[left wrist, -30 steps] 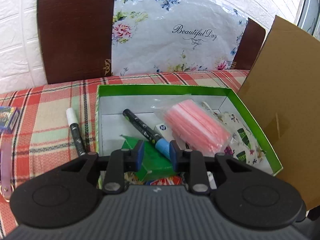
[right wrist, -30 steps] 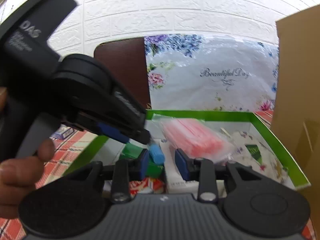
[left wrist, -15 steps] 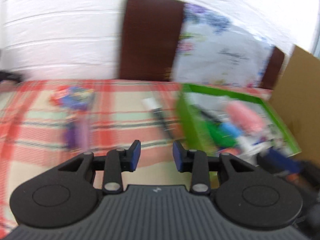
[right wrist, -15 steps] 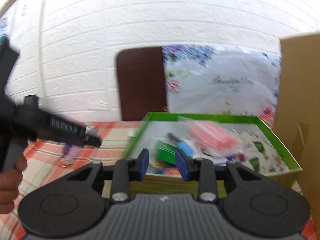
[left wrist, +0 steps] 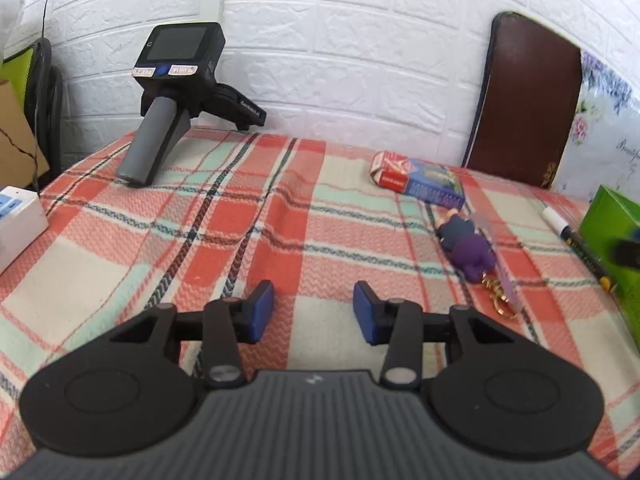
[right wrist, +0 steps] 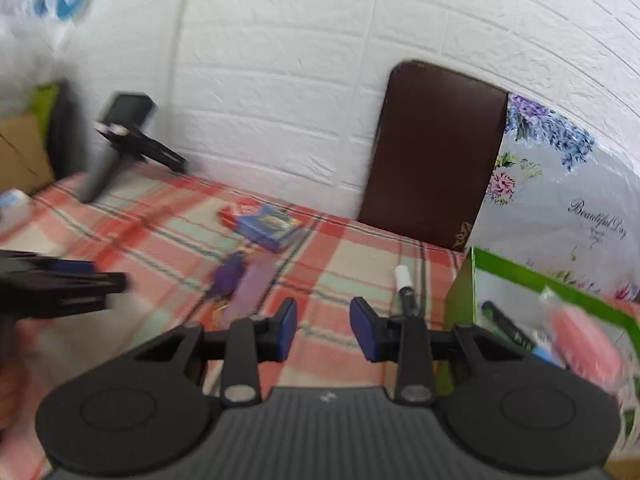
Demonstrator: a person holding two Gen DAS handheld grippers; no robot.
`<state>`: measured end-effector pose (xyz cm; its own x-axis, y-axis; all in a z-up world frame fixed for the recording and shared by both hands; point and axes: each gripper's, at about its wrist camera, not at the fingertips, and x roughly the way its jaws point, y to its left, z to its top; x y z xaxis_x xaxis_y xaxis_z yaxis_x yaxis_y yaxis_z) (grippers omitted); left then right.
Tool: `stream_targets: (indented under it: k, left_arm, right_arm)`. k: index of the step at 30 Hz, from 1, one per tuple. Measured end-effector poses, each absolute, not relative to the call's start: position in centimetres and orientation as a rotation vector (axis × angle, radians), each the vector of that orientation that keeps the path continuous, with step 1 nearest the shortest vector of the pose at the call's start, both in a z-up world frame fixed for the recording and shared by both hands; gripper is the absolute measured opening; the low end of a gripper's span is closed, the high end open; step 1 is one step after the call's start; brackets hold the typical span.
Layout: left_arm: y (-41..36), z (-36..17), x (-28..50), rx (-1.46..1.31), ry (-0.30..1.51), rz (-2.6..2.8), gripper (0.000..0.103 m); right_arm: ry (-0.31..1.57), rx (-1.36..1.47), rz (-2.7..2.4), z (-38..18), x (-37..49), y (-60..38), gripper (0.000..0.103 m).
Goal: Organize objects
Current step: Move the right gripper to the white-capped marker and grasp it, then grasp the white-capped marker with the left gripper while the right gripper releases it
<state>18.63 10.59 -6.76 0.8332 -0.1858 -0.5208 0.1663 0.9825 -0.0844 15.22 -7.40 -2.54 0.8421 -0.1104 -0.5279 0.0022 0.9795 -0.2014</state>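
My left gripper (left wrist: 313, 308) is open and empty, low over the plaid tablecloth (left wrist: 240, 240). A purple doll keychain (left wrist: 468, 250) lies to its right, a blue and red card box (left wrist: 420, 182) behind that, and a black marker with a white cap (left wrist: 576, 246) next to the green box (left wrist: 608, 232). My right gripper (right wrist: 323, 322) is open and empty. In the right wrist view the keychain (right wrist: 228, 274), card box (right wrist: 266, 222), marker (right wrist: 406, 288) and green box (right wrist: 460, 292) show, the box holding a marker and a pink packet (right wrist: 580, 340).
A spare handheld gripper (left wrist: 172, 92) stands at the table's back left by the white brick wall. A white power strip (left wrist: 16, 220) sits at the left edge. A dark chair back (left wrist: 524, 100) and a floral bag (right wrist: 560, 208) stand behind the table.
Both grippers have swung left, away from the green box. The left one has left the blue-capped marker in the box and now faces the open tablecloth.
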Motion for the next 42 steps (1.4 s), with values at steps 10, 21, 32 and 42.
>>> stream_targets:
  k: [10,21,32,42]
  left_arm:
    - [10.3,-7.0,18.5,-0.037,0.536,-0.207,0.051]
    - [10.5,-7.1,18.7,-0.067,0.537,-0.219,0.057]
    - [10.3,-7.1,18.4,-0.051,0.542,-0.255,0.067]
    - [9.1,-4.5,15.1,-0.266,0.733,-0.360,0.069]
  right_arm:
    - [1.022,-0.216,-0.221,-4.8,30.9,-12.4,0.035]
    - [1.041,-0.006,-0.114,-6.1,27.9,-13.0,0.020]
    - [0.924,0.023,0.182,-5.7,15.1,-6.8,0.032]
    - [0.784,-0.021,0.200,-6.3,7.0,-7.8,0.033]
